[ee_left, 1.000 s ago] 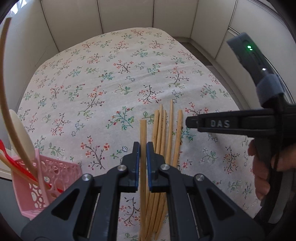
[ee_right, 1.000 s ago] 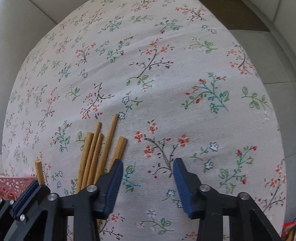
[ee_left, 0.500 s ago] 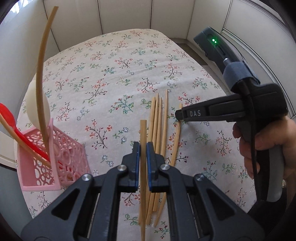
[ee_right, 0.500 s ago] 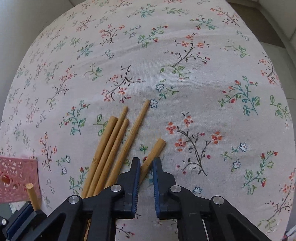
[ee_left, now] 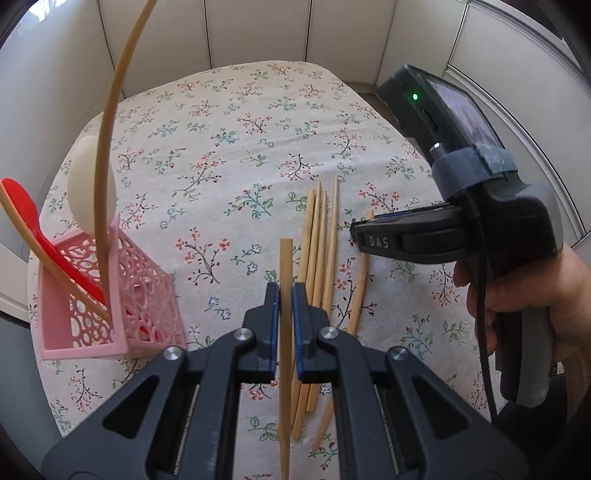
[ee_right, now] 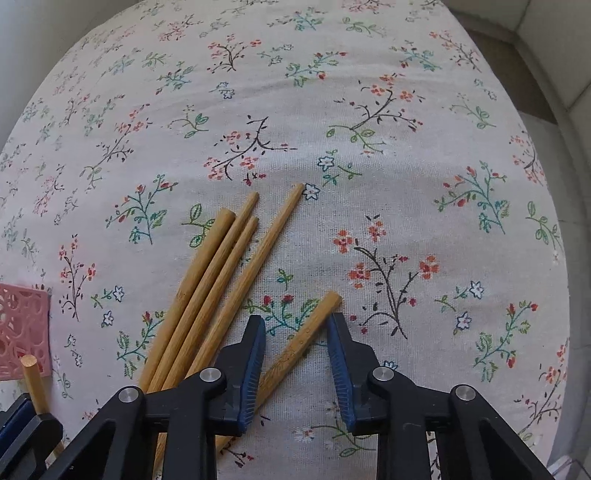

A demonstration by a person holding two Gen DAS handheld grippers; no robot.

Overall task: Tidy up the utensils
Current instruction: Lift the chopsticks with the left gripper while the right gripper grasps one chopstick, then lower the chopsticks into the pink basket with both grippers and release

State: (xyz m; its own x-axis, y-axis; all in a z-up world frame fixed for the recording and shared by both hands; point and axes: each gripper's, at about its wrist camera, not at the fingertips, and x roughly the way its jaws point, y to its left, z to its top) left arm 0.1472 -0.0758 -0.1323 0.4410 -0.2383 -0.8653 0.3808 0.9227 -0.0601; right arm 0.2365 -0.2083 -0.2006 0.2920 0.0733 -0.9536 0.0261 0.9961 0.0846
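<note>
My left gripper (ee_left: 285, 295) is shut on one wooden chopstick (ee_left: 285, 258), held above the flowered tablecloth. Several more chopsticks (ee_left: 319, 240) lie side by side on the cloth below it. My right gripper (ee_right: 296, 328) is open and low over the cloth, its jaws on either side of a single chopstick (ee_right: 314, 325) that lies apart from the bunch (ee_right: 218, 280). The right gripper also shows in the left wrist view (ee_left: 364, 230). A pink lattice basket (ee_left: 122, 295) at the left holds a red spoon (ee_left: 22, 206), a white spoon (ee_left: 86, 184) and a long wooden utensil (ee_left: 107, 140).
The flowered cloth (ee_right: 406, 129) covers the whole table. White wall panels (ee_left: 258, 29) stand behind the far edge. The basket's corner (ee_right: 22, 325) shows at the left in the right wrist view.
The right gripper was open, shut half a second ago, and is open again around the lone chopstick. The left gripper has lifted and pulled back with its chopstick, so the basket shows more fully.
</note>
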